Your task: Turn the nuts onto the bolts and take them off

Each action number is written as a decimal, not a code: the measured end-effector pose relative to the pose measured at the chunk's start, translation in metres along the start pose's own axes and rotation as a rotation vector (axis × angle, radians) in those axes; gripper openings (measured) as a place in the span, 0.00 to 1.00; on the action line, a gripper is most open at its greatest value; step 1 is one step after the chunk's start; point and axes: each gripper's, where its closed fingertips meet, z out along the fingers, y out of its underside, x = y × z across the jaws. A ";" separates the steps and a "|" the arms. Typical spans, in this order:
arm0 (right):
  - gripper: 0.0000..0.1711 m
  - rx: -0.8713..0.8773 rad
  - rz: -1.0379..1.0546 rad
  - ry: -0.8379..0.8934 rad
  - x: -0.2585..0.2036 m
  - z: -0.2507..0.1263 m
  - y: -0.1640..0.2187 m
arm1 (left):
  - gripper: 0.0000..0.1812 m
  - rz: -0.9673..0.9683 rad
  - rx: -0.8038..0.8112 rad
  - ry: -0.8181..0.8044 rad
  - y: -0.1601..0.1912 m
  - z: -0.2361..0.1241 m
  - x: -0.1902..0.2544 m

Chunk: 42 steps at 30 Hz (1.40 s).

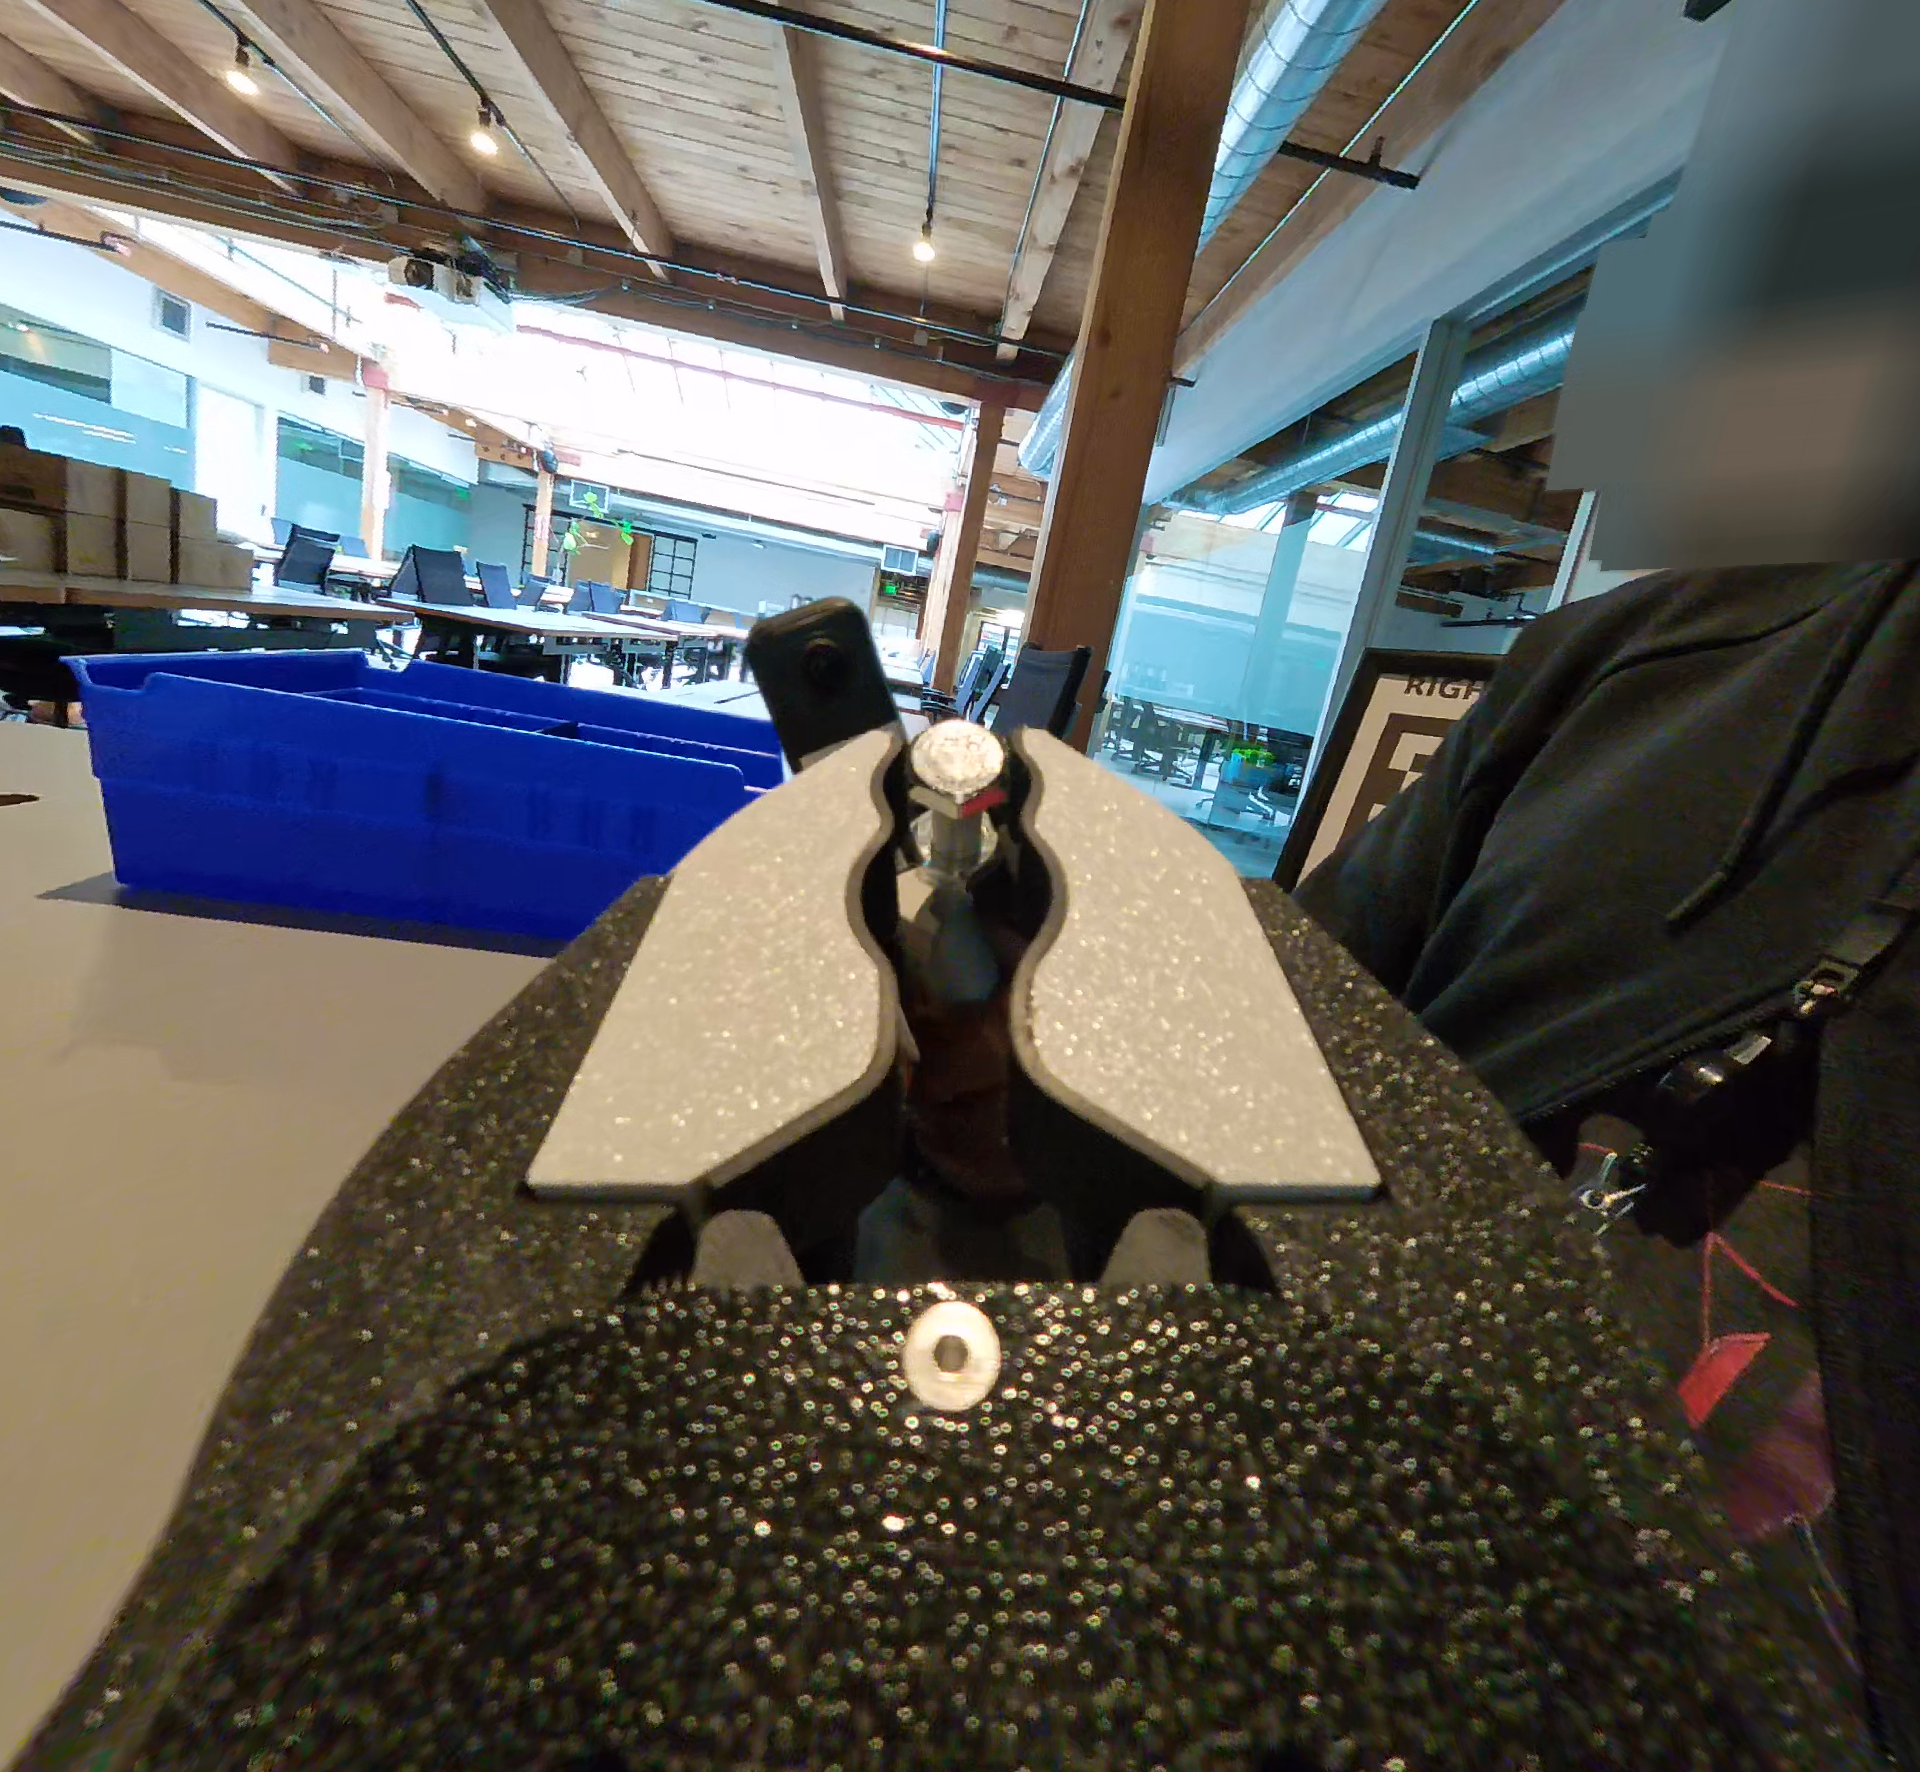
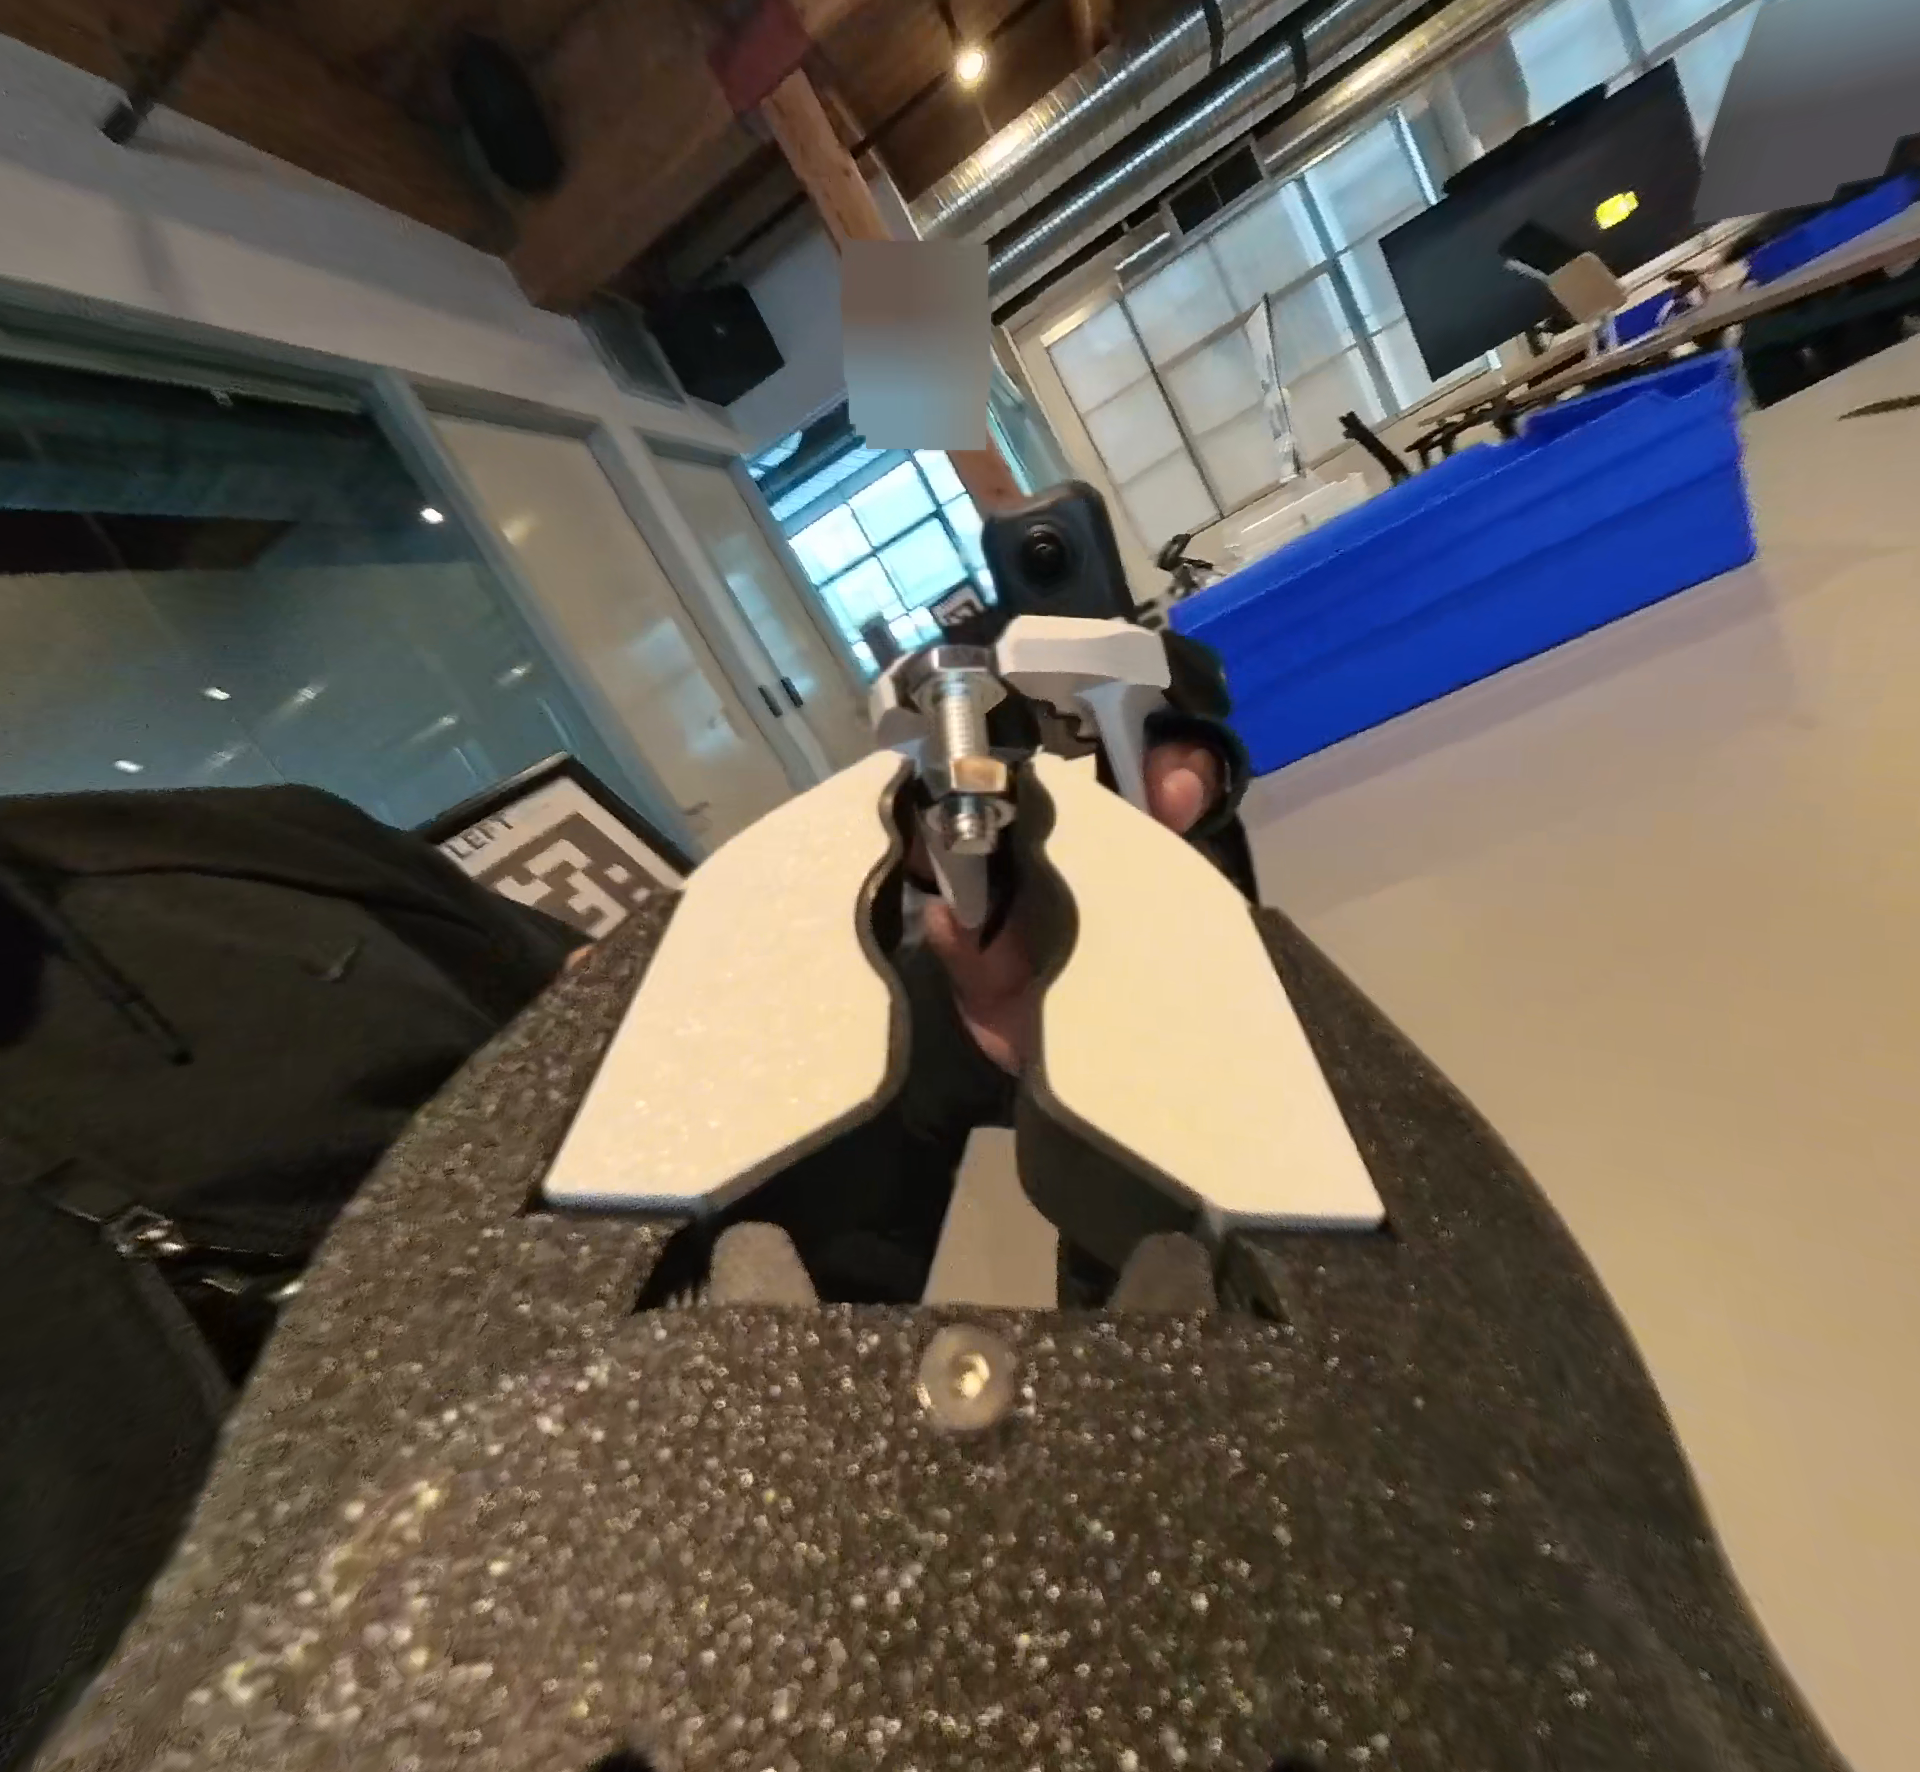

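A silver bolt is held in the air between both grippers, above the table. My left gripper is shut on the bolt's head, with the threaded shaft pointing away from it. In the right wrist view the left gripper shows beyond, with a person's hand on its handle. My right gripper is shut on a hex nut that sits partway along the threads. The bolt's tip pokes past the nut toward the right camera. The right gripper is mostly hidden in the left wrist view.
A blue plastic bin stands on the pale table. The person's dark jacket is close by. A framed black-and-white marker board leans behind the grippers. My left and right fingertips are right by each other.
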 end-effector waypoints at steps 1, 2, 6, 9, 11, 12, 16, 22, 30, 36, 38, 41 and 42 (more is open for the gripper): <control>0.10 -0.009 -0.035 0.019 0.000 0.000 0.001 | 0.09 0.000 0.001 -0.001 0.000 0.000 0.000; 0.11 -0.017 -0.078 0.041 0.001 0.001 0.001 | 0.09 0.001 0.002 -0.003 0.000 0.000 0.000; 0.10 -0.064 -0.406 0.241 0.007 0.000 -0.001 | 0.09 -0.019 0.006 -0.035 0.000 -0.002 -0.006; 0.10 -0.143 -0.786 0.450 0.011 -0.001 -0.002 | 0.09 -0.026 0.005 -0.052 0.001 -0.002 -0.009; 0.10 -0.188 -0.994 0.570 0.013 -0.001 -0.002 | 0.09 -0.027 0.002 -0.061 0.001 -0.003 -0.011; 0.11 -0.197 -1.047 0.603 0.013 0.000 -0.002 | 0.09 -0.027 0.004 -0.060 0.001 -0.003 -0.011; 0.19 -0.118 -0.909 0.494 0.003 0.004 -0.003 | 0.09 -0.020 0.041 -0.044 -0.006 -0.004 -0.008; 0.21 0.039 -0.350 0.222 0.003 -0.005 -0.013 | 0.09 -0.022 0.071 0.009 -0.010 -0.001 -0.002; 0.19 0.097 -0.001 -0.018 -0.005 -0.008 -0.012 | 0.09 -0.004 0.076 0.056 -0.012 0.005 0.006; 0.18 0.069 0.107 -0.133 -0.015 -0.004 -0.005 | 0.09 0.030 0.061 0.081 -0.010 0.009 0.012; 0.17 0.063 0.128 -0.161 -0.018 -0.002 -0.003 | 0.09 0.039 0.052 0.082 -0.008 0.010 0.013; 0.11 0.072 0.089 -0.141 -0.017 -0.004 -0.005 | 0.09 0.044 0.035 0.074 -0.006 0.011 0.012; 0.10 0.073 0.059 -0.121 -0.016 -0.004 -0.006 | 0.09 0.042 0.033 0.070 -0.005 0.011 0.011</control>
